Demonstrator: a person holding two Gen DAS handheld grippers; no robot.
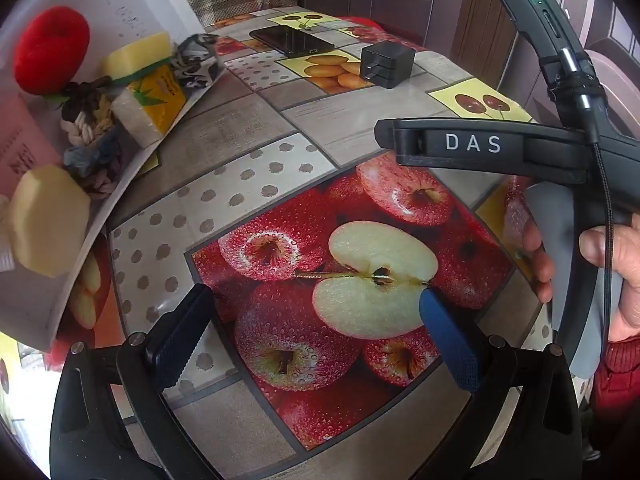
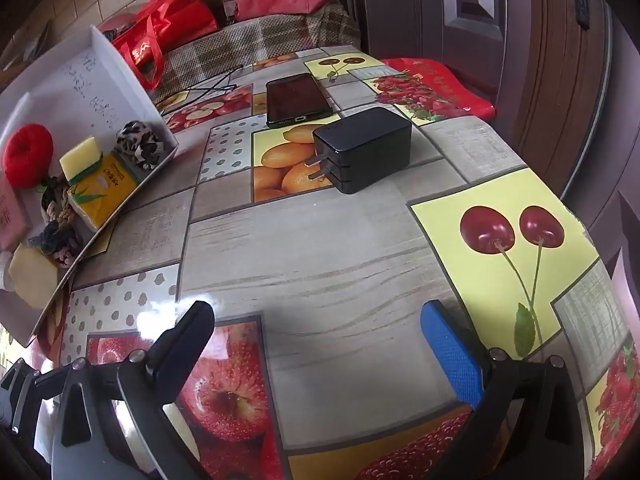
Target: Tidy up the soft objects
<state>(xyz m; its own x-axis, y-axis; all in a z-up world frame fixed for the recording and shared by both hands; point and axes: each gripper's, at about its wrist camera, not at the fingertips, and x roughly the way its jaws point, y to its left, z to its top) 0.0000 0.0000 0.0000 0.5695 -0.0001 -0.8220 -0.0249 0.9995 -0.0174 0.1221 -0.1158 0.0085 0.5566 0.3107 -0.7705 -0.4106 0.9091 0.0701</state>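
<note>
Left wrist view shows the left gripper (image 1: 316, 312) spread wide with nothing between its fingers, hovering over the glossy fruit-print tablecloth (image 1: 340, 264), with the right gripper's black body marked DAS and the hand (image 1: 612, 272) holding it just to its right. Right wrist view shows the right gripper (image 2: 316, 328) likewise wide apart and empty above the cloth. Well to the left, the shallow white cardboard tray (image 2: 108, 76) holds the red fuzzy plush ring (image 2: 28, 156), yellow sponge (image 2: 82, 158), yellow tissue pack (image 2: 104, 190), braided rope toy (image 2: 56, 220), spotted fabric scrunchie (image 2: 138, 142) and pale foam block (image 2: 32, 274); a black charger block (image 2: 366, 154) and dark phone (image 2: 298, 98) lie farther off.

Three sponges (image 2: 82, 159), two scrunchies (image 2: 27, 156), one phone (image 2: 298, 98), one charger (image 2: 364, 154).
</note>
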